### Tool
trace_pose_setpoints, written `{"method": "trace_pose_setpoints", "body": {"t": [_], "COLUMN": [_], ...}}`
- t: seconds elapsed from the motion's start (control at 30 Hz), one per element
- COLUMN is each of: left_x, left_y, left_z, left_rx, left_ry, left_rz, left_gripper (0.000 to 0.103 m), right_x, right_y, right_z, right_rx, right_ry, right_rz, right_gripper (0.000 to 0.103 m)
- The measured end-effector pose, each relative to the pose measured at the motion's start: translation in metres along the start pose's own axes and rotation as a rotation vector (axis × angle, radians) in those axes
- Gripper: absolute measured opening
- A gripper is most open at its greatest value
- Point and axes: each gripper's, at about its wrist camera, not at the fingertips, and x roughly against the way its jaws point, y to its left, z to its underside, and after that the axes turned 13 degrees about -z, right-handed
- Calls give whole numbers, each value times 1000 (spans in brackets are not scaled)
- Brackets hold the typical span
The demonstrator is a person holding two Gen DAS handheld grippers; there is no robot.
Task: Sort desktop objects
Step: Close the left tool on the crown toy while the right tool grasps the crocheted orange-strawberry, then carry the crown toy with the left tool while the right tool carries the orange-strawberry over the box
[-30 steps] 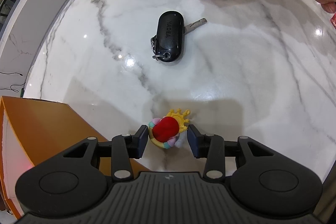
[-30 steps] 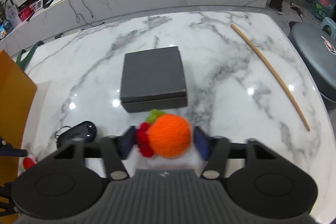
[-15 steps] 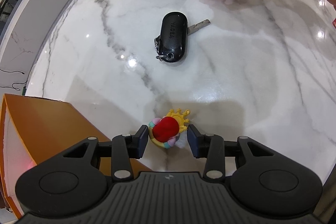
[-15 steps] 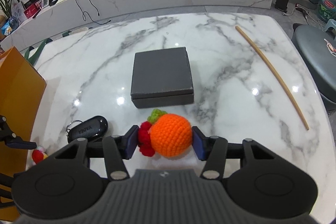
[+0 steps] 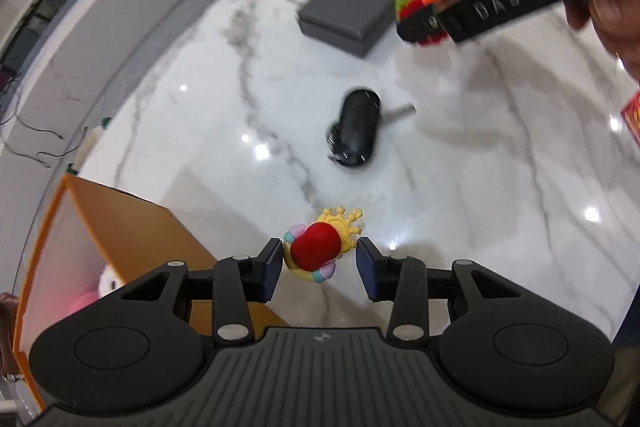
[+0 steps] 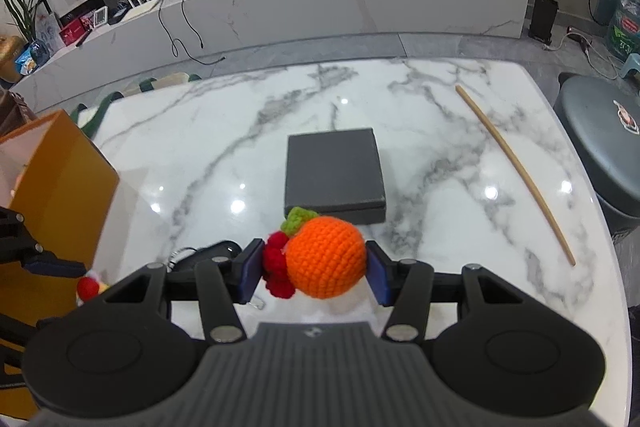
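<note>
Glossy veined marble table [image 6: 440, 155]: right gripper [image 6: 316, 269] jaws squeeze crocheted orange [image 6: 326, 257]; left gripper [image 5: 318, 263] jaws clamp rubbery crowned charm [image 5: 320, 247].

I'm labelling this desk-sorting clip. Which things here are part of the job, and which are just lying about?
Part of the job:
crown toy, in left tool
knitted orange, in right tool
orange box
car key
grey box

Lying about:
wooden stick
stool
</note>
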Motion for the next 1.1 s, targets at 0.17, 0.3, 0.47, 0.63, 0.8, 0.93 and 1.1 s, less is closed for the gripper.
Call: {"method": "trace_pose_setpoints", "body": {"t": [0.17,0.3,0.47,0.63,0.8,0.93,1.1], "left_x": [22,44,69,86,92,93,97], "left_y": [14,29,46,61,73,78,83], "left_z": [0,5,22,38,54,63,74], "left_rx": [81,148,184,209,238,247,253], "left_ry": [-61,-106,-149,-181,-185,-180,-185], "left_rz": [2,-4,-12,-32,-46,-65,-84], "left_gripper": [46,46,46,46,46,46,46], "right_x": [16,28,38,35,32,28,19], "right_y": [17,35,62,89,112,130,154], "right_z": [-6,-12,-19,-19,-21,-24,-28], "right_rx": [15,35,66,107,143,163,187], "right_ry": [-40,-75,-107,-102,-101,-105,-107], "right_rz": [-26,-54,-91,-121,-145,-167,-196], "right_gripper": [55,55,56,55,56,56,56]}}
